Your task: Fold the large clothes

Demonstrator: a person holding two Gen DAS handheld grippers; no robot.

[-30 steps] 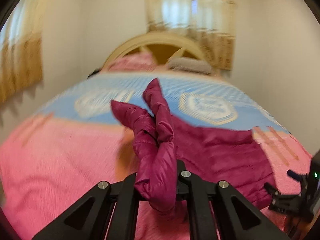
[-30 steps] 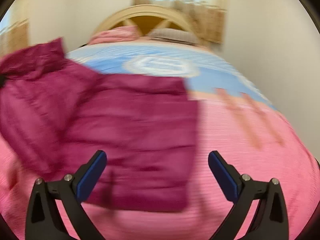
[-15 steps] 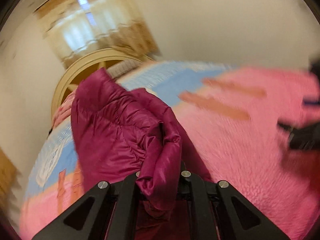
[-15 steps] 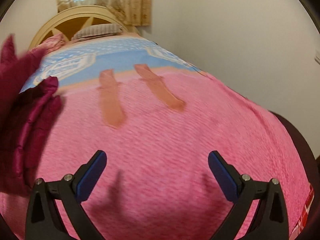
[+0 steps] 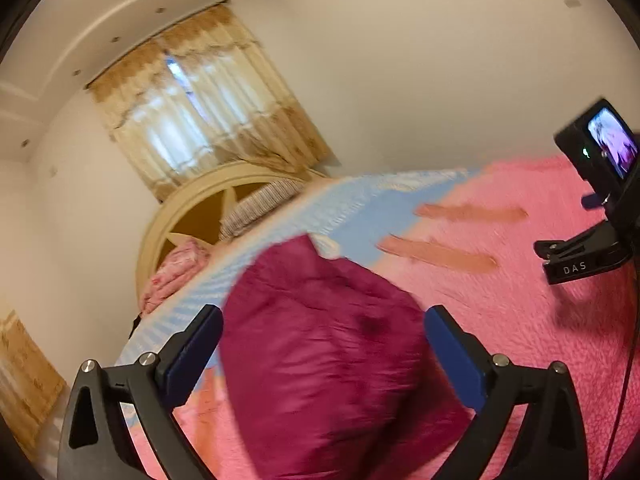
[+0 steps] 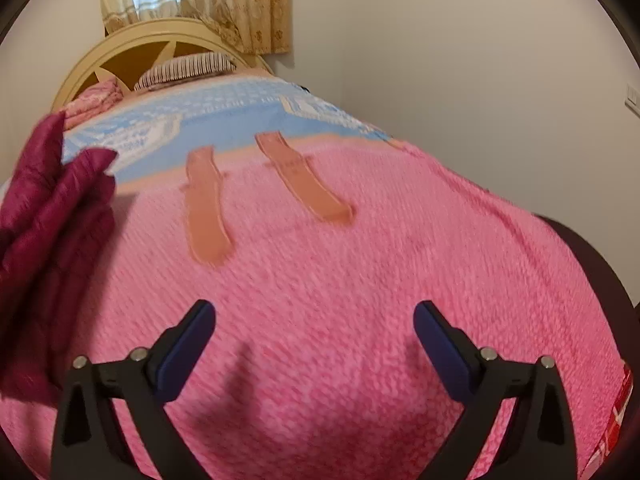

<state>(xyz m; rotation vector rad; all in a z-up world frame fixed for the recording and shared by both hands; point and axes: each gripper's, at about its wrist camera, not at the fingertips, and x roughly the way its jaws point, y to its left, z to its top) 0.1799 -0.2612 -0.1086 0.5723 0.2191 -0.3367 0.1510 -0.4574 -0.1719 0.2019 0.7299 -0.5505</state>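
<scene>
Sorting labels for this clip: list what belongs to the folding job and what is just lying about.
Job: maroon jacket, left gripper, right gripper.
Lying about: pink blanket, blue sheet, striped pillow, pink pillow, headboard, curtains.

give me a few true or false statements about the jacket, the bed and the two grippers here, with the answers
1. The maroon jacket lies on the pink blanket. True.
2. The left gripper is clamped shut on the jacket. False: its fingers stand wide apart and have just been opening, with the jacket between them but not pinched.
3. The right gripper holds a sleeve. False: it is open, with only blanket between its fingers.
4. A striped pillow lies by the headboard. True.
5. In the right wrist view the jacket is at the right edge. False: it is at the left edge.
</scene>
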